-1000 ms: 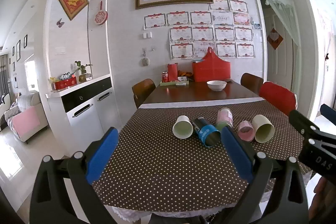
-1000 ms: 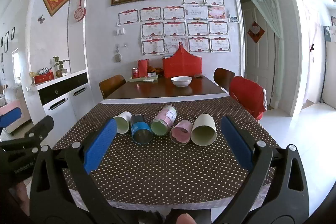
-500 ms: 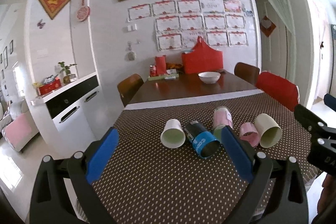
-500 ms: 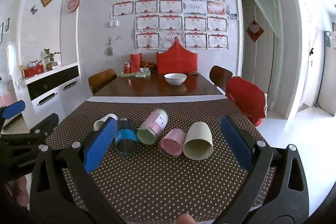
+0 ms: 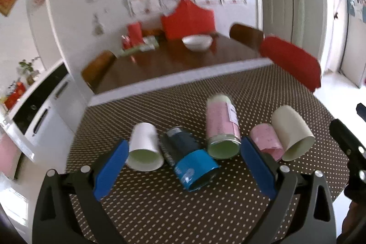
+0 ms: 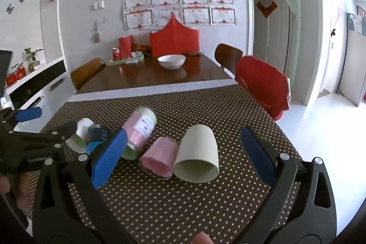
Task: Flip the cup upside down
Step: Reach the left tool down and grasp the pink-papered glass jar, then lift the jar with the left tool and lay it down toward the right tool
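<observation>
Several cups lie on their sides in a row on the dotted tablecloth (image 5: pixel 160 209), mouths toward me. From the left: a white cup (image 5: pixel 144 148), a dark cup with a blue band (image 5: pixel 189 161), a tall pink cup (image 5: pixel 222 127), a small pink cup (image 5: pixel 265 143) and a cream cup (image 5: pixel 291 132). My left gripper (image 5: pixel 184 167) is open, just short of the dark and blue cup. My right gripper (image 6: pixel 183 153) is open, just short of the cream cup (image 6: pixel 197 153) and small pink cup (image 6: pixel 159 156). Both hold nothing.
A white bowl (image 6: pixel 171 61) and red boxes (image 6: pixel 173 40) stand on the bare wooden far half of the table. A red-covered chair (image 6: pixel 263 86) stands at the right edge, a wooden chair (image 6: pixel 85 71) at the left. A white sideboard (image 5: pixel 34 111) is further left.
Both grippers have moved forward and down toward the row of cups, which now look larger and closer. Jaws have stayed open. The cups have not moved.
</observation>
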`<state>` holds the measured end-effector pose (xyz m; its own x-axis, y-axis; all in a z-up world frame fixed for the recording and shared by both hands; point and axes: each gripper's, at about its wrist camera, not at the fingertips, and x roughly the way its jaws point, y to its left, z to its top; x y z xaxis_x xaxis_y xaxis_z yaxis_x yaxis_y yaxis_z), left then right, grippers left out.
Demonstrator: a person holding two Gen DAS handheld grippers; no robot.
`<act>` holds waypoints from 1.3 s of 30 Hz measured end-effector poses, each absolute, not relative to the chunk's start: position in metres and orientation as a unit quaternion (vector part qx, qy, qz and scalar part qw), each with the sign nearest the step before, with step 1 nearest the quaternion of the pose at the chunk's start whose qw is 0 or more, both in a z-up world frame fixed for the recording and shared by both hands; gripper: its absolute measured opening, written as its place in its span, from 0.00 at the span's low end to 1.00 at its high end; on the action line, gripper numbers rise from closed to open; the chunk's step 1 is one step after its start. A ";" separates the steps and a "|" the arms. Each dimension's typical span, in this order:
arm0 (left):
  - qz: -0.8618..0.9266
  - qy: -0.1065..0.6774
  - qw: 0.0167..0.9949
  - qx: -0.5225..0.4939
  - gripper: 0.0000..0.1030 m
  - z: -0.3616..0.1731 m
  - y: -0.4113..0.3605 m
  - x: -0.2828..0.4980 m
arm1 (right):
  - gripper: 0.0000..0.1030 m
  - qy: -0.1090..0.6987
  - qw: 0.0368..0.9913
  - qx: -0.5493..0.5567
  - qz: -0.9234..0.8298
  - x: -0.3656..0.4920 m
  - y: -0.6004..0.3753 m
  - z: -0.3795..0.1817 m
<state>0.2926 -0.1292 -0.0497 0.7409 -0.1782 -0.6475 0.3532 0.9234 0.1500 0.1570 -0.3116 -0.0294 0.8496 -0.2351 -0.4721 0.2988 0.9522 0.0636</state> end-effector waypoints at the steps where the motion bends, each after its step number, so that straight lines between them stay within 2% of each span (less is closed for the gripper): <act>1: -0.152 0.344 0.917 0.133 0.94 -0.055 -0.136 0.302 | 0.94 0.240 0.958 0.070 -0.140 0.163 -0.315 -0.032; 16: -0.197 0.481 0.838 0.164 0.94 -0.116 -0.217 0.408 | 0.94 0.277 0.944 0.100 -0.149 0.221 -0.366 -0.063; 25: -0.205 0.542 0.799 0.164 0.94 -0.146 -0.234 0.442 | 0.94 0.290 0.939 0.115 -0.145 0.232 -0.379 -0.077; 26: -0.206 0.547 0.794 0.166 0.92 -0.150 -0.236 0.445 | 0.94 0.290 0.939 0.116 -0.145 0.233 -0.379 -0.078; 27: -0.207 0.555 0.788 0.169 0.81 -0.155 -0.238 0.446 | 0.94 0.290 0.939 0.116 -0.144 0.233 -0.380 -0.078; 29: -0.215 0.574 0.772 0.168 0.68 -0.165 -0.238 0.449 | 0.94 0.291 0.939 0.117 -0.144 0.232 -0.381 -0.078; 35: -0.225 0.567 0.776 0.162 0.67 -0.165 -0.240 0.448 | 0.94 0.288 0.938 0.121 -0.147 0.228 -0.381 -0.077; 39: -0.239 0.552 0.786 0.145 0.67 -0.146 -0.236 0.440 | 0.94 0.283 0.940 0.119 -0.149 0.220 -0.378 -0.073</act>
<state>0.4397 -0.2360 -0.1456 0.2761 -0.2148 -0.9368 0.5348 0.8442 -0.0359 0.2202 -0.3779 -0.0726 0.7958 -0.2131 -0.5668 0.3474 0.9273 0.1391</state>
